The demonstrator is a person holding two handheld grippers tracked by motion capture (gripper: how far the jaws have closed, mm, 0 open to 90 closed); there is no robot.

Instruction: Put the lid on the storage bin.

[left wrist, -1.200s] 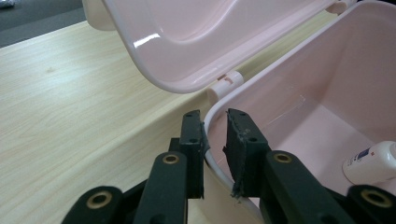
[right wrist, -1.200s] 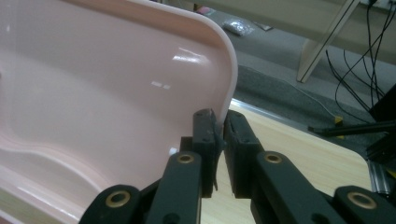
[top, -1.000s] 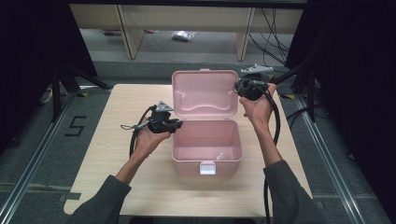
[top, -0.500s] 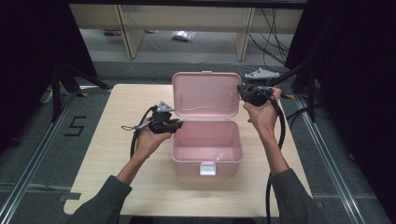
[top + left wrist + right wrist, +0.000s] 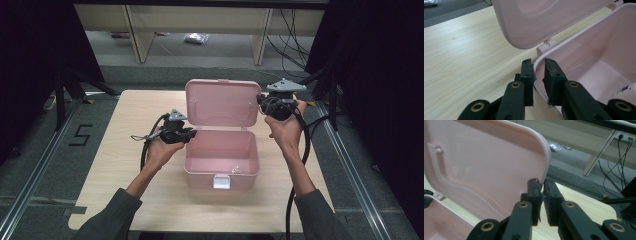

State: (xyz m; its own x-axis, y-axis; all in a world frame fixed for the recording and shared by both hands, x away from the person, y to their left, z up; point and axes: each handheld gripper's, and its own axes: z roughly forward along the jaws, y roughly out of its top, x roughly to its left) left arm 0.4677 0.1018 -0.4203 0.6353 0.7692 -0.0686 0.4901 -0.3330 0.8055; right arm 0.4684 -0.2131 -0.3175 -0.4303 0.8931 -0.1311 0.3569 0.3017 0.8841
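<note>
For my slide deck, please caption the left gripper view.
Left gripper fingers straddle the rim of the open pink storage box, lid raised.

We're reading just one clear mark: a black "5" (image 5: 81,135) on the grey floor, left of the table (image 5: 125,150), mid-left of the high view. We're also seeing blue print on a small white item (image 5: 626,91) inside the pink box (image 5: 599,50), lower right of the left gripper view, but it's too blurry to read.

Grey floor (image 5: 210,55); pale shelving legs (image 5: 260,42); perhaps black curtains (image 5: 30,50).
</note>
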